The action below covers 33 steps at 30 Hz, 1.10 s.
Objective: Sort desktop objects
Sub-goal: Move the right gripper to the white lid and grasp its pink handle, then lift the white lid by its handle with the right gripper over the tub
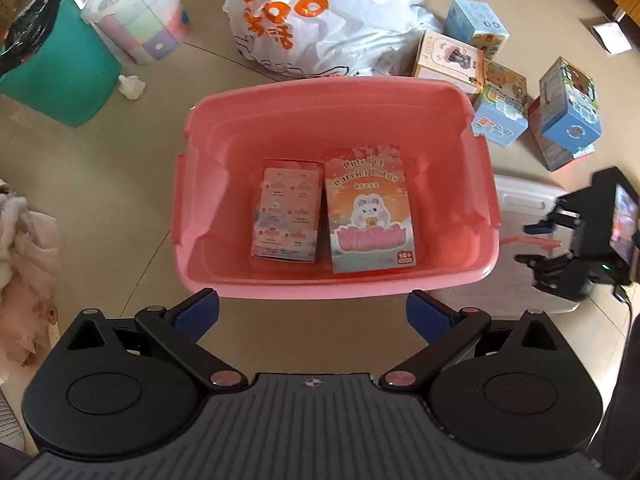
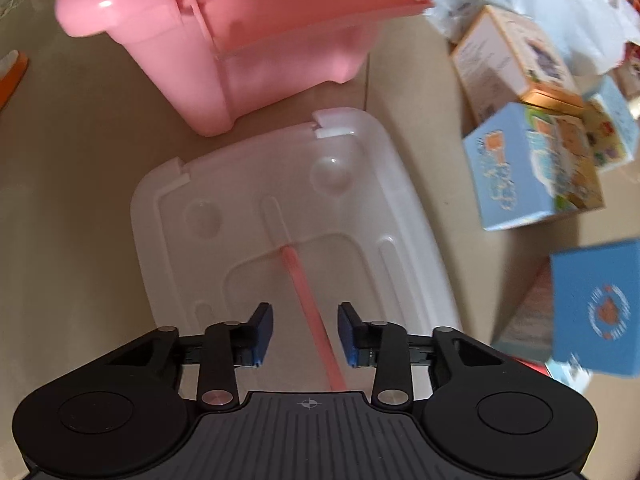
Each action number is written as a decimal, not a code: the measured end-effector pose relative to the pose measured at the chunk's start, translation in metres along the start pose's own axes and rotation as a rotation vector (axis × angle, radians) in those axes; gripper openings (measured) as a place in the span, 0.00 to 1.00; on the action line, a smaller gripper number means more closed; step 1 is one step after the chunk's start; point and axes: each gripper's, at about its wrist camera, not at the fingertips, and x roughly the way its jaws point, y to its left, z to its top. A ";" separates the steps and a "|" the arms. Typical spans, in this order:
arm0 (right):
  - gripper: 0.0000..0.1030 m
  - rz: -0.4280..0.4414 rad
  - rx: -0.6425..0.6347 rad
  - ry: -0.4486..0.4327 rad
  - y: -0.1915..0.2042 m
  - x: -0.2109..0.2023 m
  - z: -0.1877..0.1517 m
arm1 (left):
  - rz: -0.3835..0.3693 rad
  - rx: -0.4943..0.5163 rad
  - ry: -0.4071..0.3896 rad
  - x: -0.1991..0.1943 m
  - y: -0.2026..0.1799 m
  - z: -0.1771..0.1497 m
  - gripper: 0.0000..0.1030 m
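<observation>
A pink storage bin (image 1: 440,120) stands open on the floor with two toy boxes lying flat inside: a red rabbit box (image 1: 368,208) and a pink box (image 1: 286,214) to its left. My left gripper (image 1: 312,312) is open and empty just in front of the bin's near rim. My right gripper (image 2: 306,334) is open and empty above the bin's white lid (image 2: 224,184), with a pink strip (image 2: 308,296) on the lid between the jaws. It also shows in the left wrist view (image 1: 538,242). Several blue and cream toy boxes (image 1: 500,108) lie right of the bin.
A white plastic bag (image 1: 332,16) sits behind the bin. A teal bin (image 1: 56,76) and a pastel bucket (image 1: 140,16) stand at the far left, with a crumpled tissue (image 1: 131,86) near them. Pink fabric (image 1: 24,240) lies at the left edge. Toy boxes (image 2: 532,164) crowd the right.
</observation>
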 end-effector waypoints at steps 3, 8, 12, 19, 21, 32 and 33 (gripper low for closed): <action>0.17 0.017 0.002 0.010 -0.001 0.006 0.004 | -0.002 0.003 0.005 0.002 0.000 0.000 0.99; 0.10 0.028 -0.005 0.028 -0.002 0.008 0.003 | -0.005 0.006 0.014 0.004 0.002 0.000 0.99; 0.10 0.023 0.002 0.035 -0.001 0.004 -0.001 | 0.004 0.016 0.010 0.003 0.001 0.000 0.99; 0.05 0.031 -0.011 0.067 0.011 -0.010 -0.016 | 0.021 0.027 -0.004 0.001 0.002 0.001 0.99; 0.06 0.042 0.006 0.064 0.013 -0.018 -0.025 | 0.024 0.028 -0.009 -0.001 0.001 0.002 0.99; 0.05 0.055 -0.033 0.073 0.064 -0.086 -0.075 | 0.020 0.041 -0.051 -0.015 -0.005 0.006 0.99; 0.05 0.051 -0.047 0.076 0.070 -0.094 -0.079 | 0.017 0.042 -0.055 -0.017 -0.006 0.007 0.99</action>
